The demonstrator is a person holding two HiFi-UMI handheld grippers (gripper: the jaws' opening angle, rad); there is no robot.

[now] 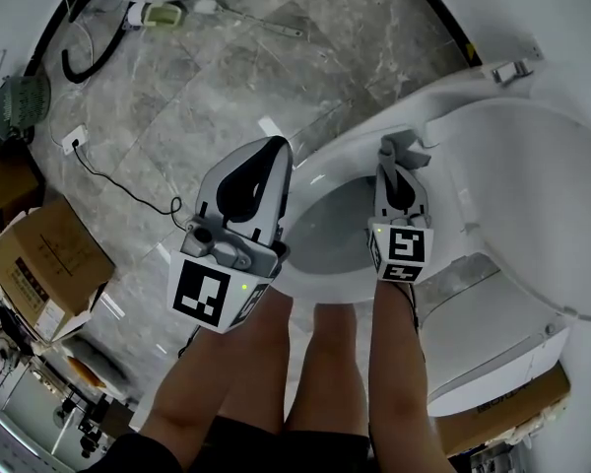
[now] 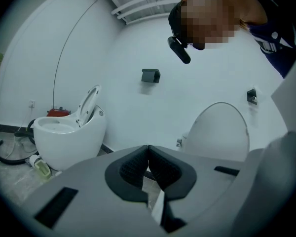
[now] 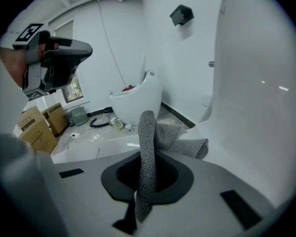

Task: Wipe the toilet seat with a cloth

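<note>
Wiping seems barely begun: right tool pinches the cloth at the toilet seat's back; left tool, closed and empty, hangs nearby.

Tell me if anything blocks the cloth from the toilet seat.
Nothing visible does. The right gripper holds the cloth right at the bare seat, and the lid is raised out of the way.

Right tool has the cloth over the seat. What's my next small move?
Probably lower the right tool until the cloth it clamps presses flat on the toilet seat. The cloth hangs bunched by the seat's rear, beside the raised lid, and contact isn't clear; the left tool is shut on nothing.
</note>
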